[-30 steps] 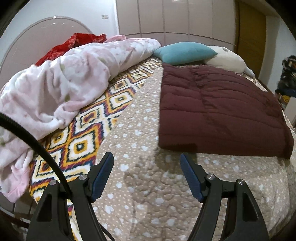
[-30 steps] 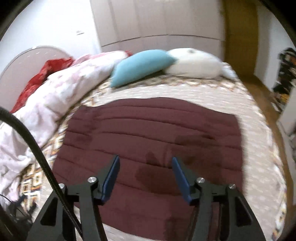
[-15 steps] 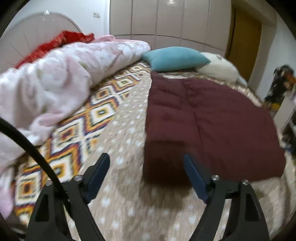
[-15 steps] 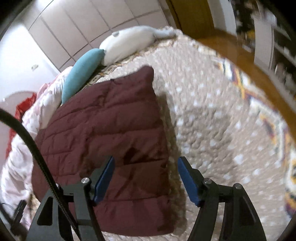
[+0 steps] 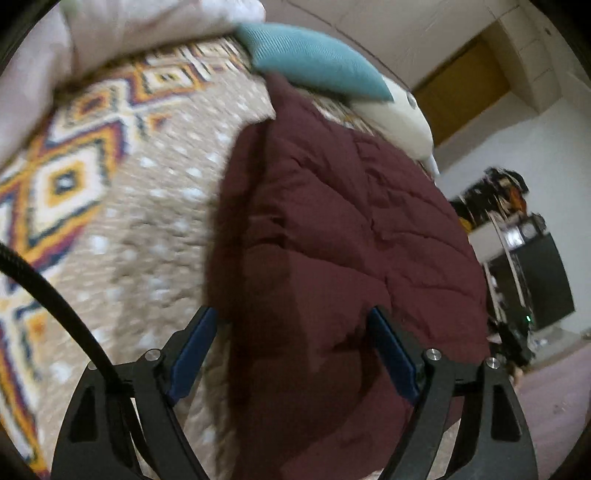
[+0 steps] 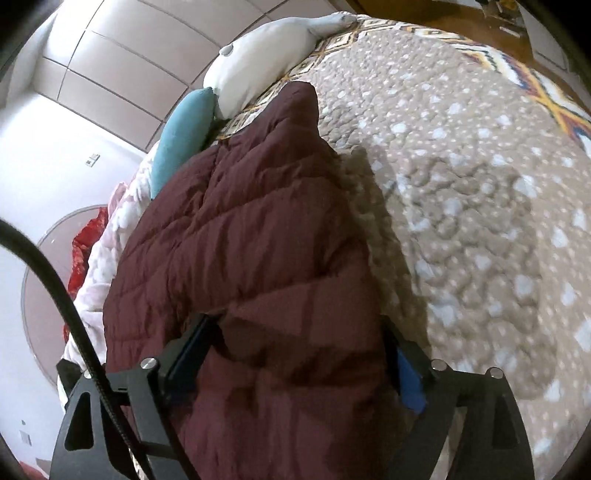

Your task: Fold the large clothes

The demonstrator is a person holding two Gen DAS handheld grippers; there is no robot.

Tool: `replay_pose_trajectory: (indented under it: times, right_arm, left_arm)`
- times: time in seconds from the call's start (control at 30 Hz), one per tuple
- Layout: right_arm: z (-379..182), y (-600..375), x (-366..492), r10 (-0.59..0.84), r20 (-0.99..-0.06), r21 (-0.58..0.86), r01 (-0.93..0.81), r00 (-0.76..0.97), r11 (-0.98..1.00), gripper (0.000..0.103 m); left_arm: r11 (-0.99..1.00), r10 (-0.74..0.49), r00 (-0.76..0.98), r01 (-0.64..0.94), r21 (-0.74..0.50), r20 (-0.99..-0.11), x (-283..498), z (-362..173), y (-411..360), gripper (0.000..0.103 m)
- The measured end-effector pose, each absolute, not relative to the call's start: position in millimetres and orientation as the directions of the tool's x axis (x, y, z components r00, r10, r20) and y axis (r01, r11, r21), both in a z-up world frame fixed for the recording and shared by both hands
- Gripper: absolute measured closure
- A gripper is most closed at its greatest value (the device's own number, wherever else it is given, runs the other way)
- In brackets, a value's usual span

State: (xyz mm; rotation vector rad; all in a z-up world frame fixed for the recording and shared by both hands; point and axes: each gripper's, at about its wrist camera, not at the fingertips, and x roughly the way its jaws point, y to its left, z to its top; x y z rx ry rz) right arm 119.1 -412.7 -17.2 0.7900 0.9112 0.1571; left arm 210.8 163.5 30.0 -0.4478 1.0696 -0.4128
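- My left claw is spread wide. Its blue pads sit on either side of one end of the dark red puffy jacket, and I cannot tell if they touch it.
- My right claw has its jaws opening. The jacket's thick padded cloth bulges up between them and hides most of the pads. I cannot tell if the pads are still pressing on it.
- The jacket is soft and stitched in puffy rows. It lies folded into a long thick slab on the bed.
- Under it is a tan bedspread with white dots and a bumpy quilted feel. Its border has bright diamond shapes in orange, white and dark blue.
- At the far end of the jacket lie a smooth teal pillow and a plump white pillow, touching each other.
- A rumpled pale pink blanket is heaped along the far side of the bed, beside the teal pillow.
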Motion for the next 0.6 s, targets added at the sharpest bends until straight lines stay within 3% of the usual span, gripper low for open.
replay_pose_trajectory:
  times: [0.17,0.4,0.43,0.47,0.5,0.57,0.6]
  right_arm:
    - [-31.5,-409.8,148.8,0.500,-0.625,0.712,0.174,0.599,0.680,0.010]
    - [-33.8,-392.3,181.3,0.488,-0.635,0.695,0.167,0.599,0.700,0.004]
    - [-31.1,-388.4,183.2,0.476,-0.646,0.686,0.181,0.597,0.704,0.007]
    - [-28.2,-385.1,184.1,0.472,-0.650,0.683,0.185,0.595,0.707,0.017]
    - [-24.4,-381.4,184.3,0.464,-0.659,0.674,0.191,0.592,0.714,0.021]
    - [-12.8,-377.0,182.1,0.450,-0.665,0.661,0.190,0.596,0.726,0.051]
    - [-6.6,-377.5,180.0,0.451,-0.661,0.664,0.189,0.600,0.723,0.056]
  left_arm:
    - [0.853,-0.515,0.383,0.140,-0.503,-0.767,233.7,14.0,141.9,0.001]
    - [0.845,-0.524,0.376,0.119,-0.521,-0.764,241.5,9.4,132.5,0.001]
    - [0.847,-0.518,0.387,0.110,-0.520,-0.763,240.0,10.7,132.1,0.010]
    - [0.850,-0.512,0.396,0.105,-0.516,-0.762,238.1,12.9,132.1,0.026]
    - [0.848,-0.514,0.407,0.106,-0.520,-0.755,232.8,17.7,132.5,0.032]
    - [0.834,-0.529,0.441,0.111,-0.540,-0.725,224.5,34.0,135.3,0.056]
    - [0.821,-0.544,0.451,0.112,-0.559,-0.708,221.0,42.3,137.8,0.060]
